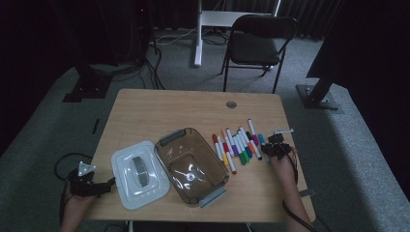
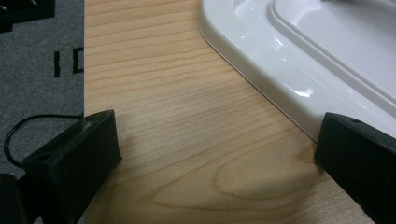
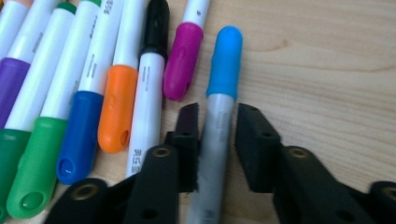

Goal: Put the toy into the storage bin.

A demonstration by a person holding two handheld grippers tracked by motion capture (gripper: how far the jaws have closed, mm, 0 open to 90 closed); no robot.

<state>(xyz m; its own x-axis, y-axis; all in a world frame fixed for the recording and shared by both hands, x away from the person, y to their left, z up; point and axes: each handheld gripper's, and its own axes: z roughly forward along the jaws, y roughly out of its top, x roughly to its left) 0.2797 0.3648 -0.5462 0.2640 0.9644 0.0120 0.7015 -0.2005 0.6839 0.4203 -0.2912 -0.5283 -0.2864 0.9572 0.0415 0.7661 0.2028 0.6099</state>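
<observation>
Straddling the blue-capped marker [image 3: 219, 116], the right gripper [image 3: 215, 140] has its fingers [image 3: 187, 140] nearly closed around the grey barrel; one finger touches it, a narrow gap shows at the other, so a firm hold cannot be confirmed. This marker lies on the bench [image 1: 193, 104] at the outer end of the marker row [image 1: 237, 142], on the side away from the brown container [image 1: 191, 164]. Beyond the container, the left gripper [image 2: 215, 154] rests with fingers wide apart and empty, beside the white lid [image 2: 289, 70].
</observation>
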